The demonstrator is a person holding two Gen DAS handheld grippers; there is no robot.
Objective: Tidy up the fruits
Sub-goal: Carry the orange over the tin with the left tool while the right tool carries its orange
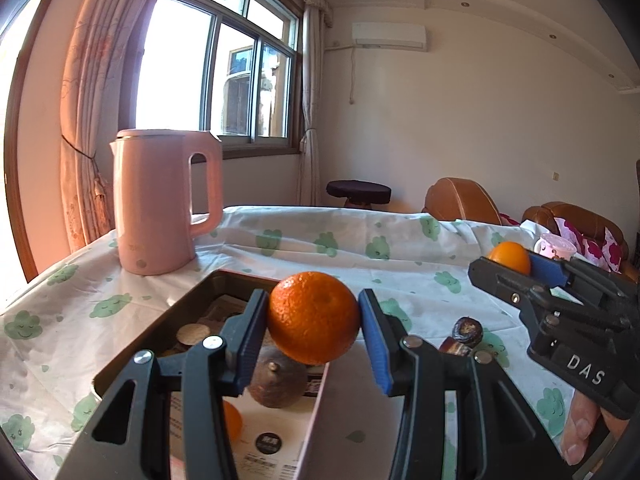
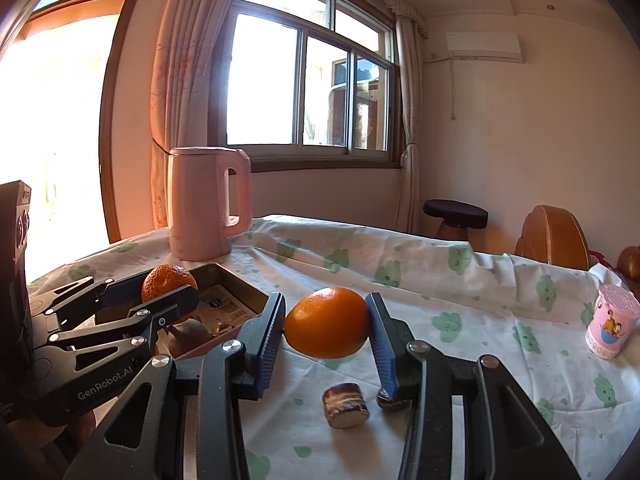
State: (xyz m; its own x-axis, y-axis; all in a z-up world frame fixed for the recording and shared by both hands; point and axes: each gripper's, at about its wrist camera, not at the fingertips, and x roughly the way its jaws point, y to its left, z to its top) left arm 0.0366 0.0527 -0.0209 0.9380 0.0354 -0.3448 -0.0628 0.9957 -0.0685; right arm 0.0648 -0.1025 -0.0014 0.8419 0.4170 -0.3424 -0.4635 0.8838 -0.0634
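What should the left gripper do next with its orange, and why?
Probably lower it and open. The left gripper is shut on the bumpy orange, held above the tray, where a dark fruit and another orange already lie. The right gripper holds the smooth orange over the tablecloth.

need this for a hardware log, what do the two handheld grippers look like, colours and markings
Both are matte black plastic linkage frames with silver pivot bolts and blue ribbed pads lining the jaws. The left gripper carries white "GenRobot.AI" lettering on its side, seen from the right wrist view. The right gripper shows white "DAS" lettering in the left wrist view. No cables show. A bare thumb grips the right one.
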